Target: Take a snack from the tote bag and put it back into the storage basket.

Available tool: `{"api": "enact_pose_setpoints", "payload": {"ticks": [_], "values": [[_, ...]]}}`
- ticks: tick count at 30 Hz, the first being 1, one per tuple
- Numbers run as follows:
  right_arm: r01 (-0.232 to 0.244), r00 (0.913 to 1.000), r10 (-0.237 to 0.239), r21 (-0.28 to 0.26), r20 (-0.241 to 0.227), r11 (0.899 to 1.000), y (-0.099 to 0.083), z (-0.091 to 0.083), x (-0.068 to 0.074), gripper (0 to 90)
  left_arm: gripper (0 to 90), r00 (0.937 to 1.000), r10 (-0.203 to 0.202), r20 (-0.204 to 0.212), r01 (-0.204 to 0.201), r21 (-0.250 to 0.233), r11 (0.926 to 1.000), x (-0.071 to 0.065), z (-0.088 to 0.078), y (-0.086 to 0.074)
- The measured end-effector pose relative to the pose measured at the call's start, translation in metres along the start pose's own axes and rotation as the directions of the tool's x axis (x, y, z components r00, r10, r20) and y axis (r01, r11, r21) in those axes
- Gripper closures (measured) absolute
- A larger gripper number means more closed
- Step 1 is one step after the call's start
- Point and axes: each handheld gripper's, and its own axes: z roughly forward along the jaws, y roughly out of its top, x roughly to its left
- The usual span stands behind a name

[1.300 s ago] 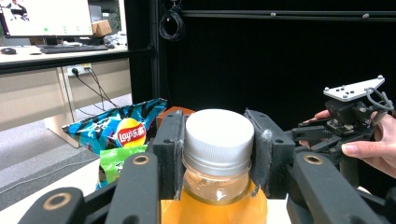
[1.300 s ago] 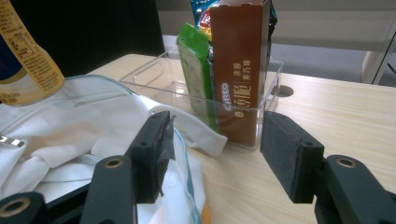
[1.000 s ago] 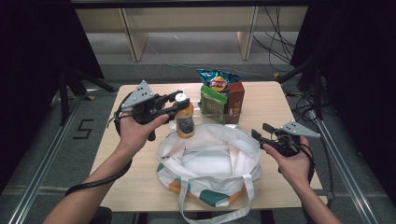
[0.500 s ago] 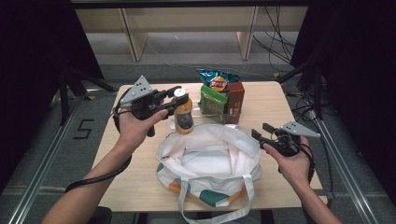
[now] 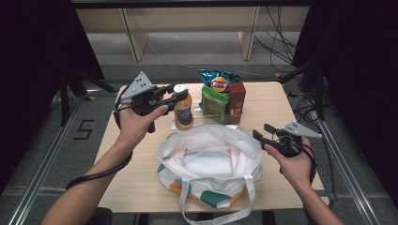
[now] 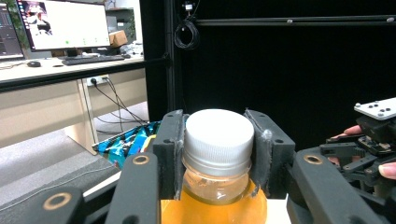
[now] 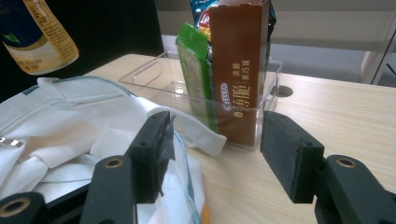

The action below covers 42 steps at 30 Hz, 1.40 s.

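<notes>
Your left gripper (image 6: 218, 154) is closed on the bottle (image 5: 183, 110), its pads (image 6: 169, 154) pressing the white cap (image 6: 218, 135) from both sides, with orange juice showing below the neck. From above, you hold the bottle upright off the table (image 5: 291, 101), just behind the bag's (image 5: 209, 164) far rim and left of the clear bin (image 7: 196, 100).

Your right gripper (image 7: 212, 161) stands open with nothing between its jaws. It sits at the bag's right edge, its left pad just over the white fabric and its right pad over bare wood; in the high view it shows at (image 5: 263, 134).

The bag lies open in the middle of the table, mouth up, handles trailing toward you. Between the bottle and the bag's mouth the way is clear. The bin holds a green pack (image 5: 213, 101), a brown box (image 5: 236, 96) and a blue chip bag (image 5: 217, 80), all close to the bottle's right. Bare tabletop lies right of the bin and left of the bag.

Black curtains flank the table, and a wooden frame stands behind it on a grey floor.
</notes>
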Motion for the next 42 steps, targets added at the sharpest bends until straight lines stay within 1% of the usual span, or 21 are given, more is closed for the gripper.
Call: {"api": "enact_pose_setpoints", "payload": {"ticks": [4, 5, 8, 9, 10, 15, 18, 22, 23, 25, 29, 30, 34, 35, 42], "values": [[0.003, 1.0000, -0.003, 0.000, -0.003, 1.000, 0.000, 0.000, -0.001, 43.9, 58.6, 1.0000, 0.001, -0.009, -0.001, 0.000, 1.0000, 0.003, 0.002, -0.001], [0.014, 0.9999, -0.014, -0.003, -0.003, 1.000, 0.000, 0.000, -0.002, 43.9, 58.6, 1.0000, 0.001, -0.009, -0.001, 0.000, 1.0000, 0.003, 0.002, -0.001], [0.008, 1.0000, -0.008, -0.002, -0.003, 1.000, 0.000, 0.000, -0.001, 43.9, 58.6, 0.9999, 0.003, -0.013, -0.003, 0.002, 1.0000, 0.005, 0.003, -0.001], [0.015, 0.9999, -0.015, -0.001, 0.003, 1.000, 0.000, 0.000, -0.002, 43.9, 58.6, 0.9999, 0.004, -0.014, -0.004, 0.002, 1.0000, 0.006, 0.004, -0.001], [0.006, 1.0000, -0.006, 0.002, 0.002, 1.000, 0.001, -0.001, -0.001, 43.8, 58.6, 0.9999, 0.000, -0.012, 0.000, 0.008, 1.0000, 0.006, 0.005, 0.000], [0.014, 0.9999, -0.014, -0.002, 0.004, 1.000, 0.000, 0.000, -0.002, 43.8, 58.6, 0.9999, 0.000, -0.017, 0.000, 0.003, 1.0000, 0.009, 0.007, 0.001], [-0.016, 0.9999, 0.016, 0.008, 0.002, 1.000, 0.000, -0.001, 0.000, 43.9, 58.6, 0.9998, 0.004, -0.020, -0.004, 0.003, 1.0000, 0.009, 0.008, 0.002], [0.009, 1.0000, -0.009, -0.004, -0.001, 1.000, 0.000, 0.000, -0.001, 43.8, 58.6, 0.9996, 0.006, -0.029, -0.006, 0.005, 1.0000, 0.013, 0.010, 0.002], [0.017, 0.9998, -0.017, -0.002, 0.005, 1.000, 0.000, 0.000, -0.002, 43.8, 58.6, 0.9995, 0.005, -0.030, -0.005, 0.004, 1.0000, 0.013, 0.010, 0.001], [0.006, 0.9999, -0.006, 0.005, 0.008, 1.000, 0.001, -0.001, -0.001, 43.9, 58.6, 0.9993, 0.004, -0.036, -0.003, 0.005, 1.0000, 0.015, 0.012, 0.001], [0.018, 0.9998, -0.018, -0.001, 0.008, 1.000, 0.000, 0.000, -0.002, 43.8, 58.6, 0.9992, 0.002, -0.040, -0.002, 0.009, 1.0000, 0.017, 0.014, 0.000], [0.006, 1.0000, -0.007, 0.004, 0.007, 1.000, 0.001, -0.001, -0.001, 43.8, 58.6, 0.9993, 0.005, -0.038, -0.004, 0.009, 0.9999, 0.018, 0.015, -0.001], [0.007, 0.9999, -0.007, 0.005, 0.009, 1.000, 0.001, -0.001, -0.001, 43.8, 58.6, 0.9993, 0.001, -0.038, -0.001, 0.005, 1.0000, 0.021, 0.017, -0.002], [0.018, 0.9998, -0.018, 0.000, 0.010, 1.000, 0.000, -0.001, -0.002, 43.8, 58.6, 0.9993, 0.003, -0.037, -0.003, 0.005, 1.0000, 0.022, 0.018, -0.002], [0.015, 0.9998, -0.015, 0.000, 0.012, 1.000, 0.000, -0.001, -0.002, 43.8, 58.6, 0.9994, 0.006, -0.035, -0.006, 0.003, 1.0000, 0.026, 0.022, -0.004]]}}
